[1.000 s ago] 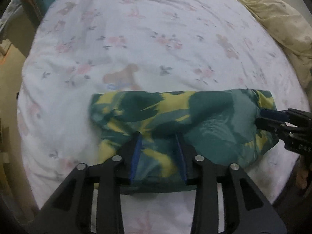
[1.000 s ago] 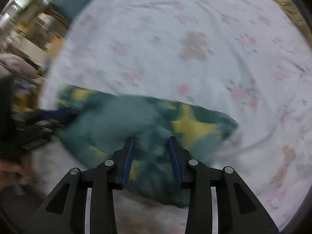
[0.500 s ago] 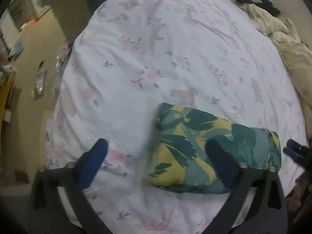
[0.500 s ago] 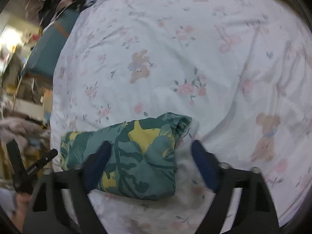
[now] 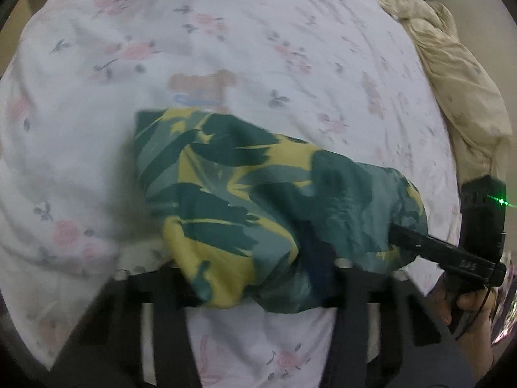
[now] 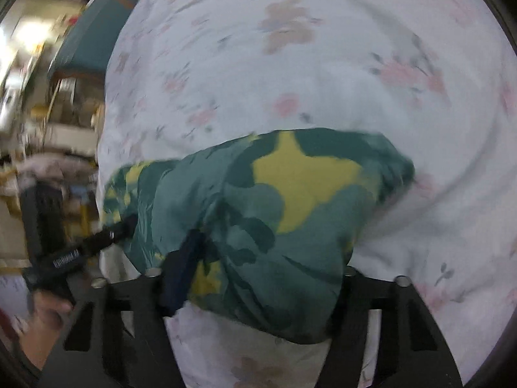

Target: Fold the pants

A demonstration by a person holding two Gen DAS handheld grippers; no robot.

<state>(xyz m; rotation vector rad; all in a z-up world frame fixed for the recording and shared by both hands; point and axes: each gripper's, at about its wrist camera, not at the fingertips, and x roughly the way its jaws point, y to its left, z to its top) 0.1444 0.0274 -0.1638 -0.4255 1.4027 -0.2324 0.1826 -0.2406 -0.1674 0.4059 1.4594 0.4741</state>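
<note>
Lying on the bed (image 5: 226, 42) as a thick green-and-yellow bundle, the pants (image 5: 258, 200) run with their long axis from about 10 o'clock to 4 o'clock in my left wrist view, the near edge draped over the base of the left claw (image 5: 255, 278).

Left wrist view, left to right: the floral sheet at 9 o'clock; the bundle at centre, reaching down to 6 o'clock, where it covers both fingers. I cannot tell whether this claw is clenched on cloth or merely slid beneath it, since its tips are buried and the frame is blurred. At 4 o'clock the right claw (image 5: 400, 236) enters the bundle's end, its tip sunk into a crease; a beige blanket (image 5: 458, 74) lies heaped from 1 to 3 o'clock.

Right wrist view, left to right: the left claw (image 6: 122, 226) comes in at 8 o'clock and touches the bundle's far end. The pants (image 6: 265, 207) fill the centre, their axis running 9 to 3 o'clock, and hang over my right claw (image 6: 255, 278) at 6 o'clock. One blue finger (image 6: 181, 265) shows beside the cloth at 7 o'clock; its partner is hidden under the fabric, so I cannot tell this claw's state either.

I judge each claw to sit at one end of the bundle, equally near, so the coming move turns on bringing one end over the other along that long axis. Waistband, leg openings and layer count are not discernible.
</note>
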